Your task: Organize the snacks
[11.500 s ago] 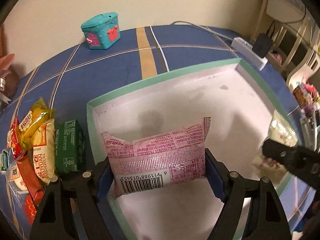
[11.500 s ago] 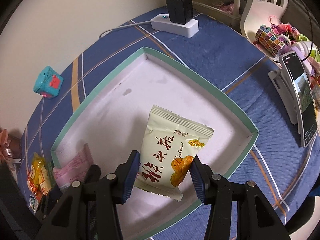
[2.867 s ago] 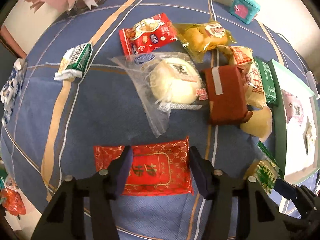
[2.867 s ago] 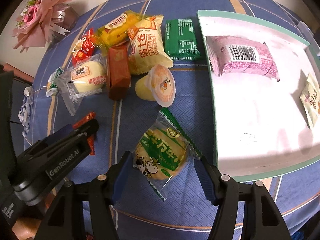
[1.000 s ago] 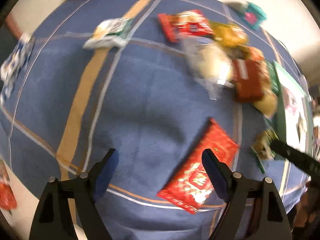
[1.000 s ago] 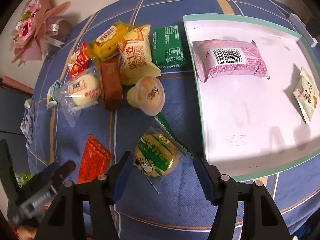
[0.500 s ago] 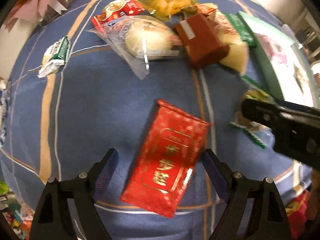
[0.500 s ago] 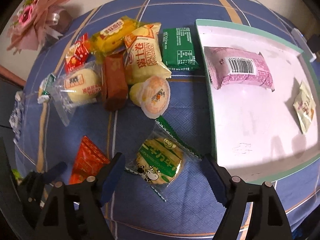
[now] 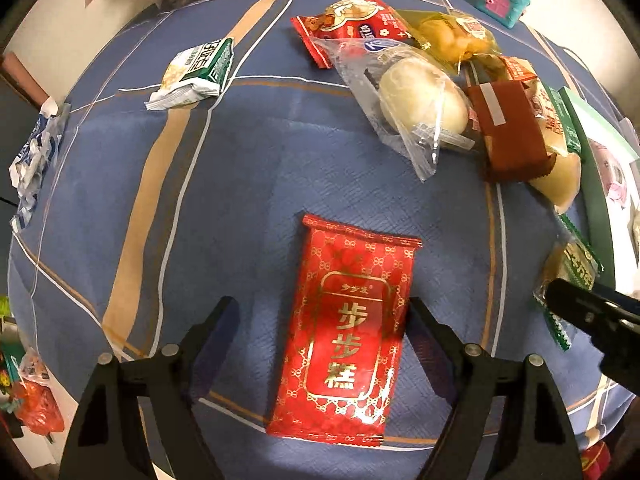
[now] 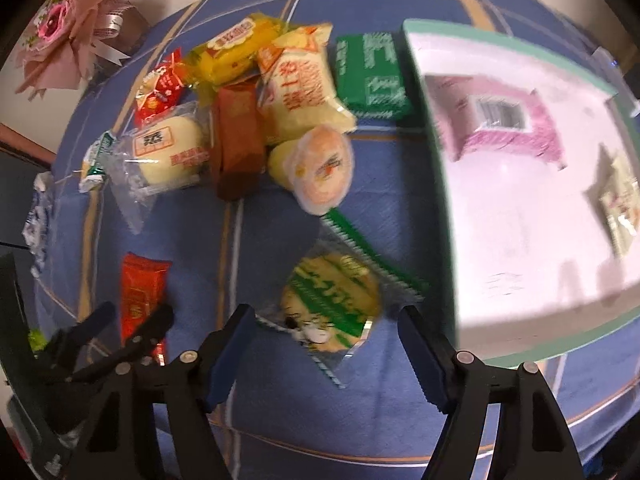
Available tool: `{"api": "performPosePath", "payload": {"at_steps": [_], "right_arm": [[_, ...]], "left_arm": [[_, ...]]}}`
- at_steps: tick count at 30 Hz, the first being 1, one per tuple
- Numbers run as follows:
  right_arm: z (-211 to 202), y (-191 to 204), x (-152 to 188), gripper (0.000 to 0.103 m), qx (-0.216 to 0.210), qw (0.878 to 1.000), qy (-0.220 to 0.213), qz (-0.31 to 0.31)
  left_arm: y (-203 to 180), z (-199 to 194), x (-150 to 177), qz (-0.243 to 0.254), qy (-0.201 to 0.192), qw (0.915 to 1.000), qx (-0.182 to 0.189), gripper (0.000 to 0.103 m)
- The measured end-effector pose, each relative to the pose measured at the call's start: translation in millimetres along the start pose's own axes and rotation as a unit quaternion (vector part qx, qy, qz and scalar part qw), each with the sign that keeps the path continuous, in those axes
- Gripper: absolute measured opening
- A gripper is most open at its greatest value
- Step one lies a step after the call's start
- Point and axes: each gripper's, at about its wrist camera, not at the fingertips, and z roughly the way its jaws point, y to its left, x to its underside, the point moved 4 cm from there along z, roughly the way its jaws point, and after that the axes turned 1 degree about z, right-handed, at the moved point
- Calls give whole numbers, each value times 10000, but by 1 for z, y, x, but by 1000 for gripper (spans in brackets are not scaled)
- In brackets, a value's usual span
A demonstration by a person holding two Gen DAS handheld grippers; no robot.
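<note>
A red packet with gold writing (image 9: 348, 332) lies flat on the blue tablecloth, lengthwise between the jaws of my left gripper (image 9: 322, 332). These jaws are closing; the right pad is at the packet's edge and the left pad stands clear. My right gripper (image 10: 326, 332) points down over a round cake in a clear and green wrapper (image 10: 332, 300); its jaws are closing too, with gaps on both sides. The white tray with a green rim (image 10: 444, 184) holds a pink packet (image 10: 504, 120) and a cream packet (image 10: 620, 208). Each gripper shows in the other's view.
A pile of snacks lies behind: a bun in a clear bag (image 9: 420, 96), a brown bar (image 9: 508, 128), a jelly cup (image 10: 320, 168), a green box (image 10: 372, 76) and yellow bags. A green and white packet (image 9: 196, 72) sits apart at the left. A pink bouquet (image 10: 68, 28) stands at the table's back.
The left gripper has come down and turned, so the red packet now lies straight between its jaws. The right jaws have narrowed around the round cake packet.
</note>
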Motion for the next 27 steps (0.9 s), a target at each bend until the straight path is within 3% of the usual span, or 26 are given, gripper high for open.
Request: {"api": "performPosePath", "payload": {"at_steps": [13, 15, 20, 27], "right_arm": [[19, 33, -2, 73, 810, 9957, -210, -397], [18, 36, -1, 66, 855, 9952, -252, -404], [14, 32, 1, 53, 833, 9955, -312, -328], [12, 32, 6, 53, 639, 9970, -312, -298]], "left_arm": [[-21, 20, -1, -20, -19, 10000, 36, 80], [-22, 19, -1, -31, -25, 10000, 71, 76], [-30, 16, -3, 51, -83, 9999, 67, 53], [-38, 12, -2, 54, -56, 10000, -45, 48]]}}
